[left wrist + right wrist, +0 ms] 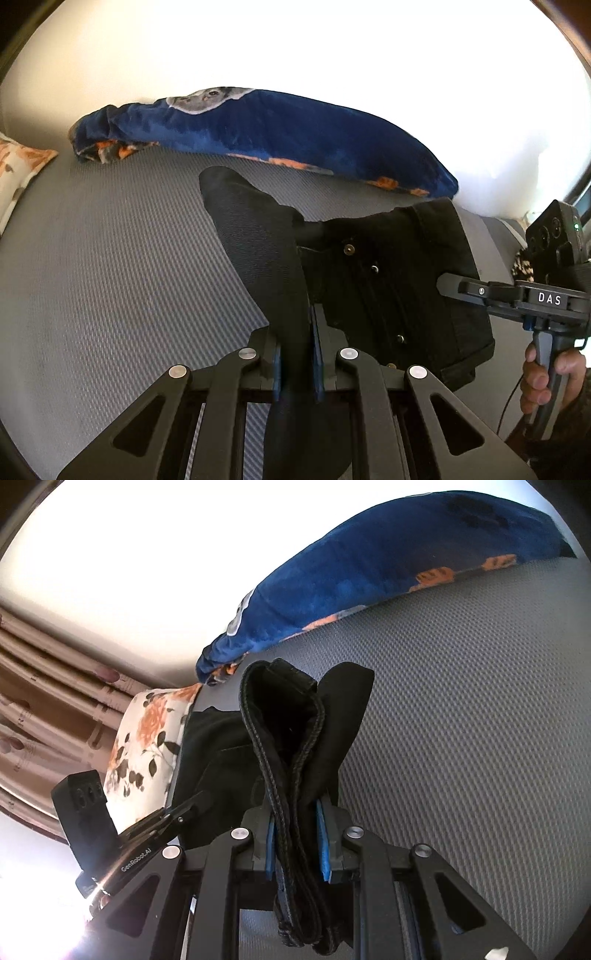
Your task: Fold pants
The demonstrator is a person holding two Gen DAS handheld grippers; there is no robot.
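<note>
The black pants [388, 280] hang above a grey textured mattress [110, 277], stretched between both grippers. My left gripper [297, 354] is shut on a fold of the black cloth, which rises past its blue pads [277, 369]. To the right in the left wrist view the waistband with its metal buttons [348, 250] spreads toward the right gripper [448, 284], held by a hand [546, 373]. In the right wrist view my right gripper [295, 845] is shut on the thick stitched waistband [291, 746], which loops up out of the jaws. The left gripper [199, 799] shows at the lower left there.
A blue blanket with orange flowers [277, 129] lies along the far side of the mattress against a bright wall. A floral pillow [147, 746] sits at the mattress end, with striped curtains [44, 701] behind it. Bare grey mattress [480, 738] spreads to the right.
</note>
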